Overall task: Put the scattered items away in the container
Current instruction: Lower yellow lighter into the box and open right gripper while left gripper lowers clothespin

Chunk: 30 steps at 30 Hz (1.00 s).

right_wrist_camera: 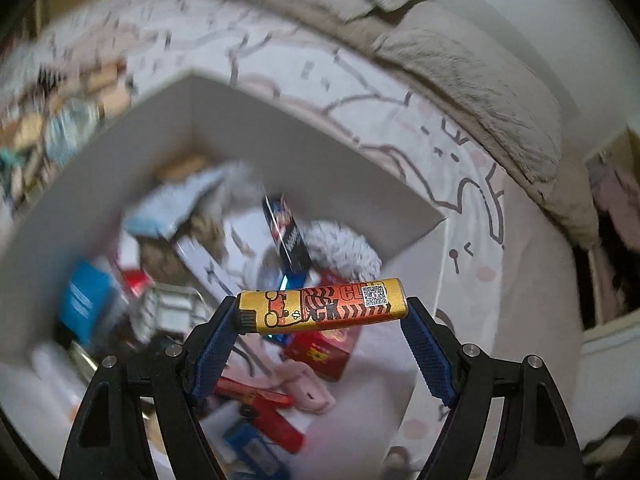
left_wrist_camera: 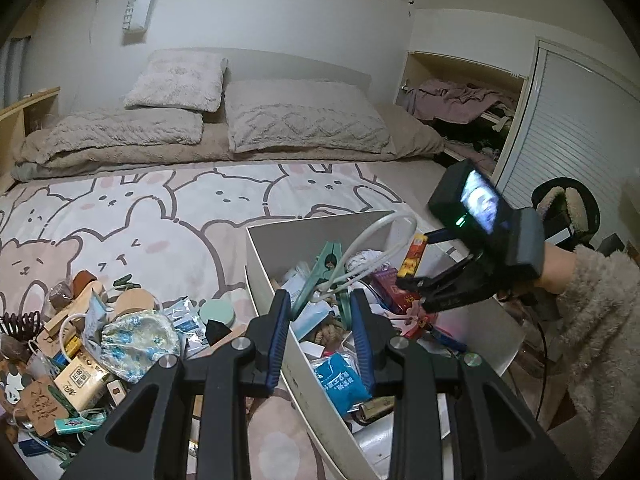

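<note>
right gripper (right_wrist_camera: 322,312) holds a gold lighter (right_wrist_camera: 320,306) endwise between its wide-set pads, poised above the open white box (right_wrist_camera: 100,168) on the bed (left_wrist_camera: 160,208). left gripper (left_wrist_camera: 320,320) is nearly closed on a green clothespin (left_wrist_camera: 320,276) with a white cable (left_wrist_camera: 380,240) over the box. best release low, over a clear gap; the loose pile (left_wrist_camera: 100,340) remains beside the box.

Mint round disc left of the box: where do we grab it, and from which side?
Likely from above, jaws across the rim of the mint disc. It lies flat on the blanket, so no side face stands up. A black wedge crowds its near edge; keep off there.
</note>
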Available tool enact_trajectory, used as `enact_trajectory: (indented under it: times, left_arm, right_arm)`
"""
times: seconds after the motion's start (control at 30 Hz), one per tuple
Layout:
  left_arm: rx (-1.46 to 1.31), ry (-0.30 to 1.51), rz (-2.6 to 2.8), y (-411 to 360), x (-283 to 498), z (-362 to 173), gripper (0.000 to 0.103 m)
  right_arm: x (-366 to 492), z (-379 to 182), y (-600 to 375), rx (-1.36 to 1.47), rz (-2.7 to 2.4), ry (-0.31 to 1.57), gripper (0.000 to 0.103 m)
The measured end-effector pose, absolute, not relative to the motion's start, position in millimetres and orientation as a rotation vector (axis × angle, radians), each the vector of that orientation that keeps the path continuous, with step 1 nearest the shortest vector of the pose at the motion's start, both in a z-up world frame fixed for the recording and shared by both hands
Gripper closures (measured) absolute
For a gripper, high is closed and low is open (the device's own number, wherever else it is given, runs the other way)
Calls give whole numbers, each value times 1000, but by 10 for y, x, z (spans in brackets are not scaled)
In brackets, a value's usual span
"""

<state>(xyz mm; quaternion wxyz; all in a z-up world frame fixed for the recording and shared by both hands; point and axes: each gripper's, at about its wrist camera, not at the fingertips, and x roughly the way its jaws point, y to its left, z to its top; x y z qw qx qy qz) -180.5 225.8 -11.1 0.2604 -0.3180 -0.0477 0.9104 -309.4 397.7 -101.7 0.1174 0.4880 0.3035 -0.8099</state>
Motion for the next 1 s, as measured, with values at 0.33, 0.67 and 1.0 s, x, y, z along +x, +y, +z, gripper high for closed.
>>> enact_trajectory:
  times: [0.33, 0.67, 1.0]
  left_arm:
    - [-886, -132, 2433, 2352, -1959, -99, 73]
    - [-907, -113, 2375, 2599, -2117, -23, 73]
    - [-1058, -23, 2296, 2948, -2285, -176, 73]
  right_arm:
    - [-2913, -1077, 3887, 1373, -2298, 1011, 0]
    - [-2578, -557, 4032, 1220, -2496, 780, 0]
    - [-2092, -384, 4172, 1093, -2524, 420, 0]
